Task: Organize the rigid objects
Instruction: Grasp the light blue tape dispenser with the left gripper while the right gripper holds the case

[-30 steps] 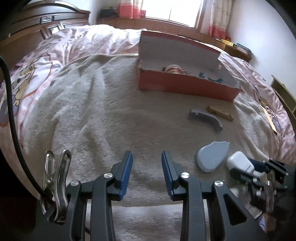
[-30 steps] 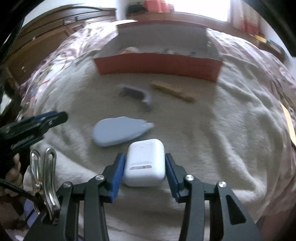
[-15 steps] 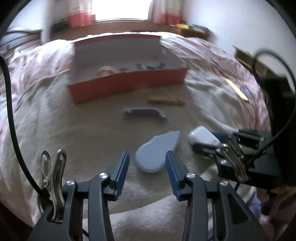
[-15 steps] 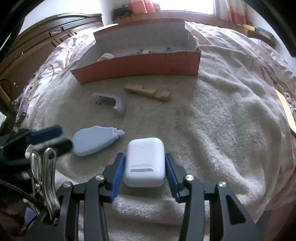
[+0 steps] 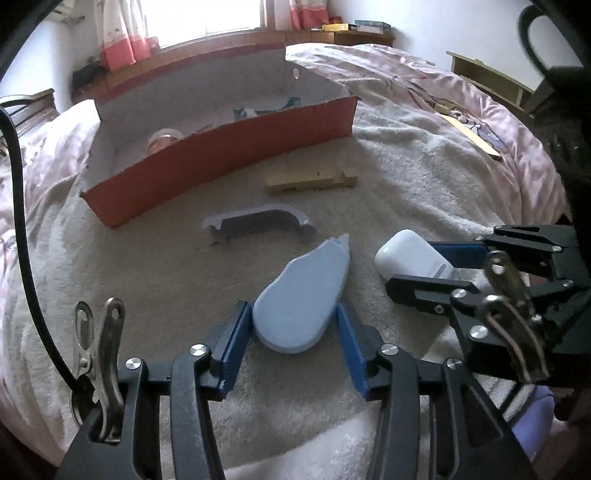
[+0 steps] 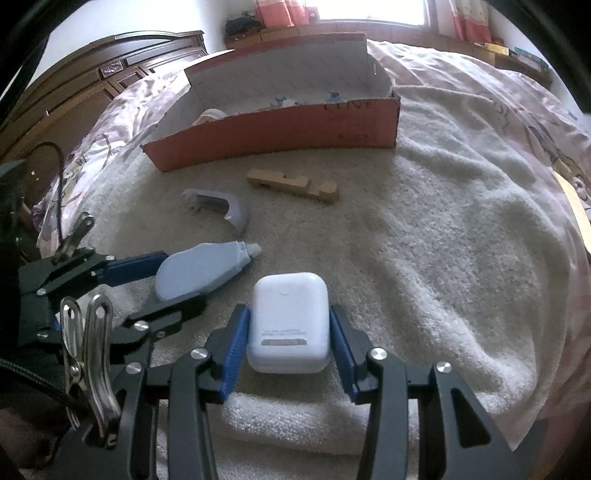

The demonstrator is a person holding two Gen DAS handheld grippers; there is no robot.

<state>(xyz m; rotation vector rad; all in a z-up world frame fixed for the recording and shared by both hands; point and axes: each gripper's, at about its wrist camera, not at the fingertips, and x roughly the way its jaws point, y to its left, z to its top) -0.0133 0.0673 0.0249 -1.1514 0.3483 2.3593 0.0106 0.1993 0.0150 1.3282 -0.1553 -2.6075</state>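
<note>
Two grippers low over the bed's towel
Left gripper [image 5: 293,332], jaws just opening, straddles the blue dispenser [image 5: 303,295] (lettering unreadable); right gripper [image 6: 290,345] clamps the white case [image 6: 290,321].

A bright window [image 5: 207,16] with pink curtains [image 5: 122,33]; white walls [image 5: 443,22]; a dark wooden cabinet [image 6: 92,88]; a bed [image 6: 461,85] under pink bedding.

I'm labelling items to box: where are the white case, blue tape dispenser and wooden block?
white case [image 6: 290,317], right wrist view, lid face.
blue tape dispenser [image 5: 303,295], left wrist view, broad body.
wooden block [image 5: 310,181], left wrist view, top face.
</note>
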